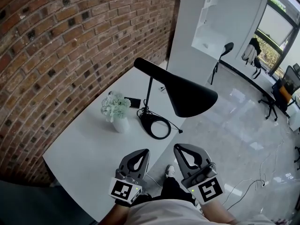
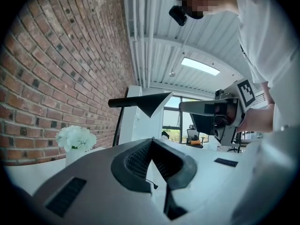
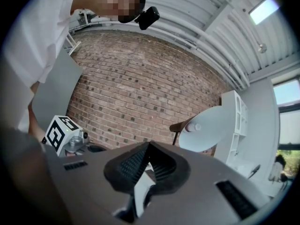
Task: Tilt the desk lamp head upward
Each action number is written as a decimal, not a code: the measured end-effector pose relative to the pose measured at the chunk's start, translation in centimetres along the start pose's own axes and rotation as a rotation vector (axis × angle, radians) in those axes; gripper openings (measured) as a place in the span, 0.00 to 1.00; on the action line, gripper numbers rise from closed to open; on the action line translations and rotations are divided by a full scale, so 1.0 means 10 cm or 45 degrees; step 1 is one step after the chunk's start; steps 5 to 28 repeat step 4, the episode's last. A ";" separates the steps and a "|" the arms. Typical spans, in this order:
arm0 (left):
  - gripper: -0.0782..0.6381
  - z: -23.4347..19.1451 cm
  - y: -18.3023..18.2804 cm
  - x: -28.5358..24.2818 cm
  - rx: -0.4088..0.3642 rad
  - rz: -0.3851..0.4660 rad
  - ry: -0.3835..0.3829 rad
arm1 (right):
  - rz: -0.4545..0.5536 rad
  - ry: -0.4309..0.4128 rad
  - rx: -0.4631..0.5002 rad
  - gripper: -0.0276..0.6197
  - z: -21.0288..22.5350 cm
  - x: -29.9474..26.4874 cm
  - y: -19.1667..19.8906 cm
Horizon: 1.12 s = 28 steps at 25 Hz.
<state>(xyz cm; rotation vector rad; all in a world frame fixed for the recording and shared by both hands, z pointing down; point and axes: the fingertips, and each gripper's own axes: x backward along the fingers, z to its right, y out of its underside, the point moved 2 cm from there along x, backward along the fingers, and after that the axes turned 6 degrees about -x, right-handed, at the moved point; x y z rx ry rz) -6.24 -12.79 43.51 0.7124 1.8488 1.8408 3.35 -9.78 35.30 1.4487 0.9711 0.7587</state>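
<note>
A black desk lamp stands on the white table (image 1: 89, 149). Its cone head (image 1: 187, 95) slopes down toward the right, above a thin stem (image 1: 148, 95) and a ring base (image 1: 157, 125). My left gripper (image 1: 144, 152) and right gripper (image 1: 178, 147) hang side by side below the lamp, near the table's front edge, clear of the head. Both are shut with nothing between the jaws. The left gripper view shows the lamp head (image 2: 145, 101) from the side, beyond the left gripper (image 2: 152, 140). Past the right gripper (image 3: 149, 144), the right gripper view looks up into the head's white inside (image 3: 208, 128).
A white vase of pale flowers (image 1: 117, 111) and a small black flat object (image 1: 132, 102) sit left of the lamp base. A brick wall (image 1: 70, 46) borders the table. A white cabinet (image 1: 197, 27), a floor lamp (image 1: 220, 55) and office chairs (image 1: 281, 90) stand farther off.
</note>
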 end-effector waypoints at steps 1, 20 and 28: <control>0.12 0.00 0.00 -0.01 -0.001 -0.001 0.001 | -0.001 -0.002 0.000 0.07 0.00 -0.01 0.00; 0.12 -0.02 -0.02 -0.03 -0.006 -0.002 0.004 | 0.001 -0.008 -0.002 0.07 0.00 -0.04 -0.01; 0.12 -0.02 -0.02 -0.03 -0.006 -0.002 0.004 | 0.001 -0.008 -0.002 0.07 0.00 -0.04 -0.01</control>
